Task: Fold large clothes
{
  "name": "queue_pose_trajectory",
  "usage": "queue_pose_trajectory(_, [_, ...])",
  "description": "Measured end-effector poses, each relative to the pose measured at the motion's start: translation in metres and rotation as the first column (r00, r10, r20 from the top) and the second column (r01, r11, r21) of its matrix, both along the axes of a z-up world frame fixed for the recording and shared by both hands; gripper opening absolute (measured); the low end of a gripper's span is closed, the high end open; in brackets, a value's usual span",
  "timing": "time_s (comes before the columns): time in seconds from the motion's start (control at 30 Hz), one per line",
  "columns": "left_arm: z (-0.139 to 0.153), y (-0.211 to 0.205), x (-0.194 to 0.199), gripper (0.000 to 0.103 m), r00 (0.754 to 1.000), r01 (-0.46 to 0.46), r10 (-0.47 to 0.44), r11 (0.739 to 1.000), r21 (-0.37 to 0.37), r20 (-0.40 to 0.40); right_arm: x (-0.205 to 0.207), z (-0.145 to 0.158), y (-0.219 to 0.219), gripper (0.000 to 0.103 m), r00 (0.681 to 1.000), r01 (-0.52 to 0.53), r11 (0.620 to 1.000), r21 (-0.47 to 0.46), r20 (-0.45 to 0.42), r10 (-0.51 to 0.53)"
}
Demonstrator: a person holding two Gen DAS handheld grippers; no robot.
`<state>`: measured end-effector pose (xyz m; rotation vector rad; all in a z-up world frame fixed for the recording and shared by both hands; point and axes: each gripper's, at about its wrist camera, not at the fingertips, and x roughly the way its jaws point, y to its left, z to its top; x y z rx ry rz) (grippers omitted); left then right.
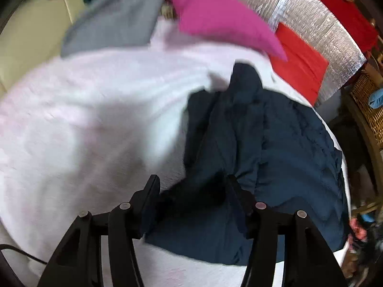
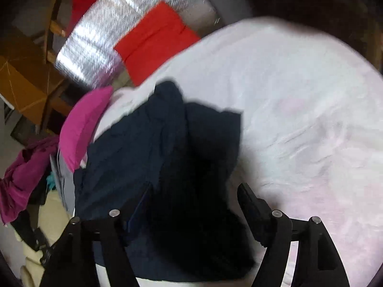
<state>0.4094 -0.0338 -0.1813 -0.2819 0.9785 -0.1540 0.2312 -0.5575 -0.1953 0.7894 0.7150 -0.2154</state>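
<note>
While it's all pretty blurry, here's the rundown:
Bed (image 1: 83, 124): white cover, the folding surface.
Garment (image 1: 263, 143): navy, bunched on the bed, roughly folded, not neat yet.
Left gripper (image 1: 192, 186): jaws apart, cloth between, not pinched.
Right gripper (image 2: 195, 193): spread wide too, holding nothing.

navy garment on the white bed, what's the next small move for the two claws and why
Probably lower both claws again and pinch two edges of the navy garment to spread it flat. It lies bunched and creased on the white bed cover, not squared for a fold. The left claw and right claw both hang open over it, the pads pressing nothing as far as the blur shows.
</note>
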Motion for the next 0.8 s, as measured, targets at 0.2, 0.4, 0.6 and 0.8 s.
queue_pose_trajectory(0.2, [0.008,0.015,-0.040,0.077,1.000,0.003,-0.001,0.996,-0.094,0.025,-0.048,0.011,0.008,0.083,0.991,-0.026,0.990,0.142,0.131,0.007])
queue_pose_trajectory(0.4, [-0.025,0.008,-0.058,0.077,0.984,0.003,-0.061,0.944,-0.329,-0.168,-0.044,-0.023,0.053,0.084,0.991,-0.128,0.942,0.311,0.084,0.107])
queue_pose_trajectory(0.6, [-0.054,0.006,-0.048,0.077,0.965,-0.138,0.020,0.887,-0.440,-0.262,-0.026,-0.062,0.065,0.084,0.999,-0.037,0.918,0.395,-0.006,0.043])
queue_pose_trajectory(0.8, [-0.064,0.015,-0.040,0.072,0.968,-0.195,0.064,0.805,-0.560,-0.244,-0.010,-0.070,0.062,0.084,0.997,0.022,0.911,0.413,0.056,-0.050])
